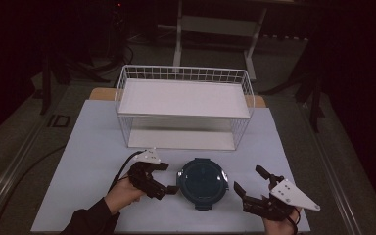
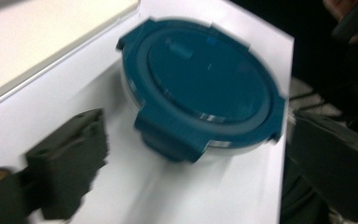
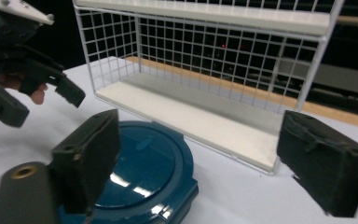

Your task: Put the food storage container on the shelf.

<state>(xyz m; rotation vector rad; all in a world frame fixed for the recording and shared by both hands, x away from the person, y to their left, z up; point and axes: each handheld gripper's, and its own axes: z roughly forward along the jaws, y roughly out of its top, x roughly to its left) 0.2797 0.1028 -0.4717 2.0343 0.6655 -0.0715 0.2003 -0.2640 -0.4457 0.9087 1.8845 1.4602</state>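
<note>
— Where was the container (image 1: 201,183) when you looked?

— It sat on the worktop (image 1: 93,147), lid up, between the two tongs. The left tongs (image 1: 169,178) were just beside its left edge, and the right tongs (image 1: 251,185) stood a little way off its right edge.

— Were the left tongs gripping it?

— No. Their jaws stood spread wide, released, with nothing between the pads. In the left gripper view the container (image 2: 205,88) lay just ahead of the two jaws, slightly towards the right one, and neither pad touched it. That view was blurred, so I could not tell finer detail.

— And the right tongs?

— Also released. In the right gripper view the jaws stood far apart; the container (image 3: 144,172) lay low behind the left-hand jaw of that view, apart from the pads as far as I could tell. The left tongs (image 3: 46,100) showed at the upper left there, held in a hand (image 3: 14,88).

— What did the lid look like?

— Round, dark blue-green, with clip flaps around its rim. It lay flat on the container.

— Anything else near the tongs?

— A white wire rack (image 1: 183,105) stood beyond both tongs, across the far side of the container. It had an upper shelf and a lower one, both bare white boards.
</note>
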